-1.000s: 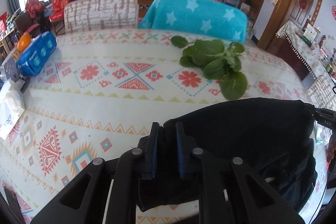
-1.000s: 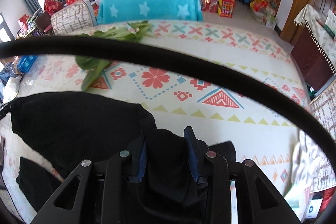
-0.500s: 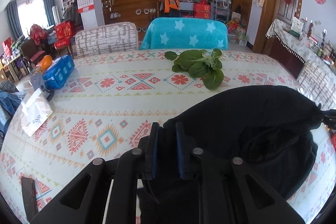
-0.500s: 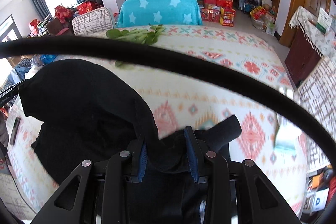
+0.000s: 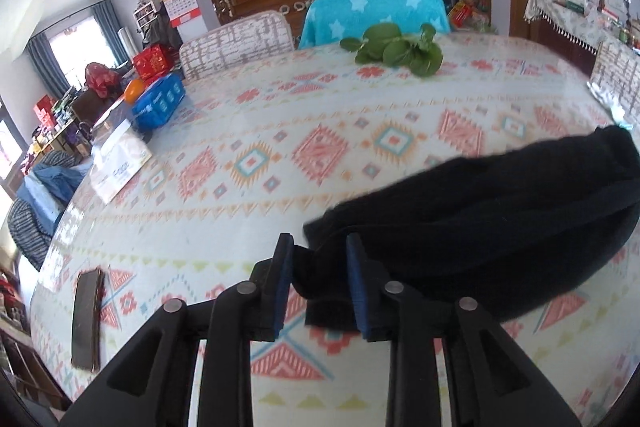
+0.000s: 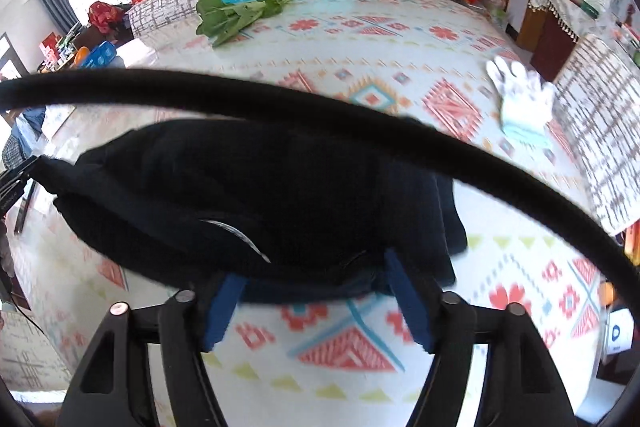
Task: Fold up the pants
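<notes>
Left gripper [image 5: 320, 255] opening, a corner of the black pants [image 5: 500, 211] loose between its pads; right gripper [image 6: 316, 275] opening wide, pants edge just ahead.

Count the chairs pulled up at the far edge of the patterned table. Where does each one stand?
2. A chair draped in a turquoise star blanket stands behind the leafy greens; a white-and-brown checked chair stands left of it. Others may sit outside these views.
</notes>
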`<state>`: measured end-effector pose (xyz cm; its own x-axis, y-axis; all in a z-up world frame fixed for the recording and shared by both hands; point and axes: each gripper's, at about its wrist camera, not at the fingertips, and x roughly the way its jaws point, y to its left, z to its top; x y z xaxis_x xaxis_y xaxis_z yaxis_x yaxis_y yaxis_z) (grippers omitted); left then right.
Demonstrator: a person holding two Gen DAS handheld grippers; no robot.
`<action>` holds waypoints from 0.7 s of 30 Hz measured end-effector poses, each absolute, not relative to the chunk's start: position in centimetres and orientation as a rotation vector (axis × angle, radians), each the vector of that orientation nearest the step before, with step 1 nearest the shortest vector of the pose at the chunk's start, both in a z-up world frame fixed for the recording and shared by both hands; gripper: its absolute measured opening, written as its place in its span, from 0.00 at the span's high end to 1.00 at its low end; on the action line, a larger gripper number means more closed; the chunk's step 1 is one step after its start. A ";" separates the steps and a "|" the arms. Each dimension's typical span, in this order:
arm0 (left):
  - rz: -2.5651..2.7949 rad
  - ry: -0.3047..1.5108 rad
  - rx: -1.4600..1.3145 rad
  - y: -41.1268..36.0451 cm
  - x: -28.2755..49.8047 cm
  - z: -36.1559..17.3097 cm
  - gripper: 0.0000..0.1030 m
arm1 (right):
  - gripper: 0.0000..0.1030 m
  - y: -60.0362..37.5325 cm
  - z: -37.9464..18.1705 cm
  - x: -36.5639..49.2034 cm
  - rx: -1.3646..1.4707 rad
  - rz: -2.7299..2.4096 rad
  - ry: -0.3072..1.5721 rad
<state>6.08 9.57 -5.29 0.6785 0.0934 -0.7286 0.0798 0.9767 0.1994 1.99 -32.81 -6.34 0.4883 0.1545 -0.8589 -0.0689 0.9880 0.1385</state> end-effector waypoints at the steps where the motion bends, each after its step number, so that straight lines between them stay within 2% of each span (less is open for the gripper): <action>1: 0.020 0.834 0.223 10.0 5.6 -5.5 0.68 | 0.24 -33.1 -6.4 1.5 0.097 0.129 1.053; 5: 0.056 0.863 0.191 11.7 3.8 -6.0 0.62 | 0.24 -34.8 -6.6 -0.4 0.149 0.092 1.051; 9: 0.147 0.891 0.152 14.2 2.7 -6.5 0.62 | 0.24 -37.4 -6.4 -2.0 0.231 0.037 1.038; 14: 0.248 0.925 -0.037 18.5 1.8 -6.5 0.62 | 0.23 -39.8 -5.6 -3.0 0.277 -0.022 1.007; 21: 0.201 0.932 -0.247 19.1 3.1 -6.0 0.62 | 0.23 -40.1 -4.2 -0.6 0.274 -0.034 0.970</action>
